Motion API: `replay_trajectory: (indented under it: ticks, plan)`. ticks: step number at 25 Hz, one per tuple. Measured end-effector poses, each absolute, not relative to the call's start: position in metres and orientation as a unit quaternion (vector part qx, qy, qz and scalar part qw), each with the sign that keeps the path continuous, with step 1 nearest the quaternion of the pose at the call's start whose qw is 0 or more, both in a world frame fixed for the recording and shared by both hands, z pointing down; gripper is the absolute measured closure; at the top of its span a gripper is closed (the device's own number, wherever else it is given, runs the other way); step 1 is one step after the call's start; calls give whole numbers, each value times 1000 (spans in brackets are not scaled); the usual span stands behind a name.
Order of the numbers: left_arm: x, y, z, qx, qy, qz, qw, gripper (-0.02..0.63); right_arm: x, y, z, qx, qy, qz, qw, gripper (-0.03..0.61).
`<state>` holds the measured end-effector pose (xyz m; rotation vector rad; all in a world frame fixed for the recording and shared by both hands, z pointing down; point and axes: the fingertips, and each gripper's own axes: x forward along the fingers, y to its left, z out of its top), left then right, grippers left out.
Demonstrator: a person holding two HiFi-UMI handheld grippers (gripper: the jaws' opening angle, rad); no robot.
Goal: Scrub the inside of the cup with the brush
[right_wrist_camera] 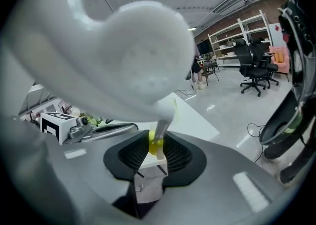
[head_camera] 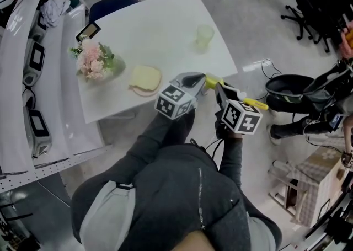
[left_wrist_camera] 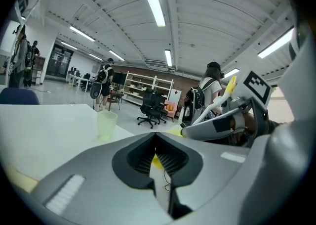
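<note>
Holding the brush (right_wrist_camera: 157, 142) clamped by its yellow handle in your right gripper (head_camera: 222, 90), you keep your left gripper (head_camera: 199, 80) closed on nothing; the cup (head_camera: 204, 36) stands upright on the white table (head_camera: 154, 29), well ahead of both grippers, a little left of the left gripper's line; that empty left gripper looks slightly nearer.

We see the pale green, see-through cup (head_camera: 204, 36) upright toward 2 o'clock on the white tabletop (head_camera: 165, 23). The yellow-and-white brush (head_camera: 255, 102), at the cup's 5 o'clock, sits clamped in the right gripper (head_camera: 219, 87) jaws.
</note>
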<state>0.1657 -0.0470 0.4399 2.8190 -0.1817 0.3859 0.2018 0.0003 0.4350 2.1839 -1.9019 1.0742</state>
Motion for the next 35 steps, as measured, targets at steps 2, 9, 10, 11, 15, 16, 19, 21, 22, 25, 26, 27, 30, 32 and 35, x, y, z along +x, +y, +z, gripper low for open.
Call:
replay_trajectory:
  ticks: [2,9,10,11,15,16,19,21,22,25,26,27,30,32,35]
  plan:
    - [177,-62,438,978,-66,132,146,604,216,-13,433,707,-615,347,27,487]
    - [214,-116,433,977,-80,127,154,604,259,-63,428,703,-616,354,23,487]
    - [219,-124,432,976,-83,125,157,604,263,-71,428,701,-618,355,23,488]
    - [224,-131,431,976,-85,122,159,604,267,-79,427,700,-619,355,25,488]
    - [241,-164,426,976,-98,111,163,604,281,-111,422,689,-633,352,42,486]
    - [245,-172,425,975,-102,107,164,604,284,-119,420,686,-637,349,45,486]
    - [253,-195,421,975,-111,95,168,604,292,-143,412,680,-648,339,52,487]
    - [256,-208,419,974,-119,85,170,604,297,-157,410,675,-655,335,59,487]
    - [256,-214,418,974,-123,79,172,604,299,-164,409,672,-659,333,63,486]
    - [256,-229,415,972,-137,60,181,604,304,-181,405,664,-667,330,72,487]
    - [256,-234,414,971,-142,56,183,604,305,-186,403,662,-670,328,74,487]
    - [256,-238,414,970,-148,55,184,604,306,-192,402,660,-673,326,77,486]
    - [253,-249,420,966,-170,58,184,604,306,-207,402,651,-682,321,90,486]
    - [251,-251,424,964,-180,62,185,604,304,-212,403,642,-689,322,100,486]
    - [247,-254,424,962,-192,56,186,603,307,-221,400,627,-701,320,118,486]
